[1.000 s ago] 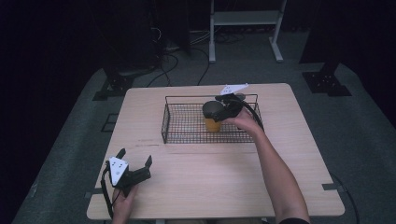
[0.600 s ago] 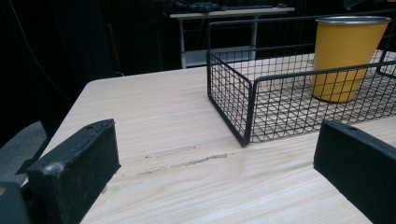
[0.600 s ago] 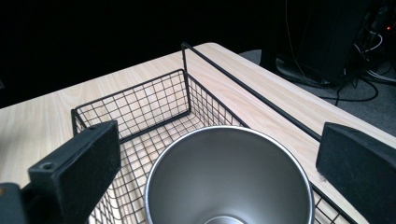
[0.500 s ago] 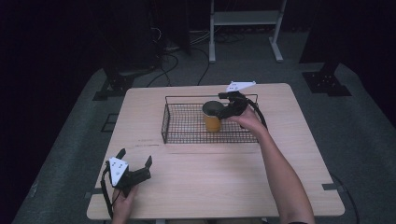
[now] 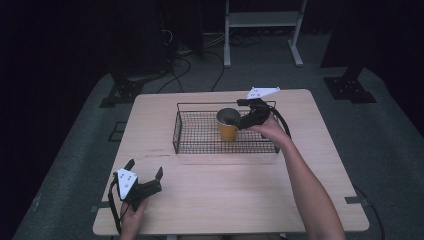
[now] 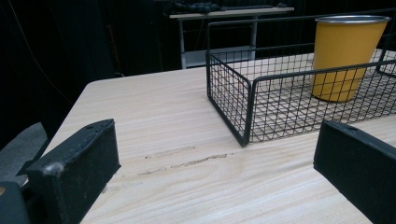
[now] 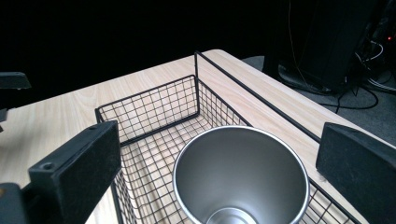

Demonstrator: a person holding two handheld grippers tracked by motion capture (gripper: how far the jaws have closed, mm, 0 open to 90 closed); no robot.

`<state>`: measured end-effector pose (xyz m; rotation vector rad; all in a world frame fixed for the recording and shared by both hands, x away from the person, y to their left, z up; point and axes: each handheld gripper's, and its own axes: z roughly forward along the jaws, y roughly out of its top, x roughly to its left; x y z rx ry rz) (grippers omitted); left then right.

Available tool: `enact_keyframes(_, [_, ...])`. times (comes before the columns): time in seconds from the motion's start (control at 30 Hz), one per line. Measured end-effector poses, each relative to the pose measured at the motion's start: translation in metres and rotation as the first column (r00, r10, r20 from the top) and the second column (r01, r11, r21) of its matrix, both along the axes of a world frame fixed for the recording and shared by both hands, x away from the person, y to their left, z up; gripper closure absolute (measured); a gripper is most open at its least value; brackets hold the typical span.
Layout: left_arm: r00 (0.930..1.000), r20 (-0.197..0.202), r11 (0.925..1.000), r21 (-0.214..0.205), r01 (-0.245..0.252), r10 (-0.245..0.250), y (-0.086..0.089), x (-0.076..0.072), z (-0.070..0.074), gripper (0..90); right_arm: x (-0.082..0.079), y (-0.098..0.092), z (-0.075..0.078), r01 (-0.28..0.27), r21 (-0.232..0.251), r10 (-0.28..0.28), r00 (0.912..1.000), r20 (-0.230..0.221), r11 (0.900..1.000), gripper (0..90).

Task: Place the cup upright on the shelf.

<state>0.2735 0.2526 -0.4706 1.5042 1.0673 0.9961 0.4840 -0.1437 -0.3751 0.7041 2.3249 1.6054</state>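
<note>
Yellow cup [image 5: 228,125] is standing upright in the wire basket [image 5: 200,142], frame center. Your right tongs [image 5: 242,121] are hovering spread around its rim, not gripping. Left tongs [image 5: 146,176] are sitting released on the counter [image 5: 225,195], lower left.

We take this for a lab or recording studio; we see a lone pale wooden table [image 5: 225,200] on grey carpet [image 5: 380,150], black drapes all round, cables [image 5: 185,65] trailing across the floor, and stand feet [image 5: 350,89] beside it.
</note>
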Motion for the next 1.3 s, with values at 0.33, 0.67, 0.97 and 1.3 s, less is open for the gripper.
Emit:
enact_keyframes(0.33, [1.0, -0.001, 1.0, 0.0, -0.001, 0.001, 0.0, 0.0, 0.0, 0.0, -0.007, -0.014, 0.001, -0.002, -0.008, 0.002, 0.9999, -0.012, 1.0, 0.0])
enact_keyframes(0.67, [1.0, -0.001, 1.0, 0.0, -0.001, 0.001, 0.0, 0.0, 0.0, 0.0, -0.016, -0.022, 0.005, -0.004, -0.002, 0.004, 1.0, -0.002, 1.0, 0.0])
enact_keyframes(0.97, [1.0, -0.001, 1.0, 0.002, 0.0, 0.0, 0.0, 0.0, 0.0, 0.0, -0.022, -0.033, 0.0, 0.014, 0.015, -0.014, 0.9999, -0.009, 0.9998, 0.0])
enact_keyframes(1.3, [1.0, -0.001, 1.0, 0.002, 0.0, 0.0, 0.0, 0.0, 0.0, 0.0, -0.031, -0.043, -0.006, 0.018, 0.02, -0.018, 0.9997, -0.018, 0.9996, 0.0])
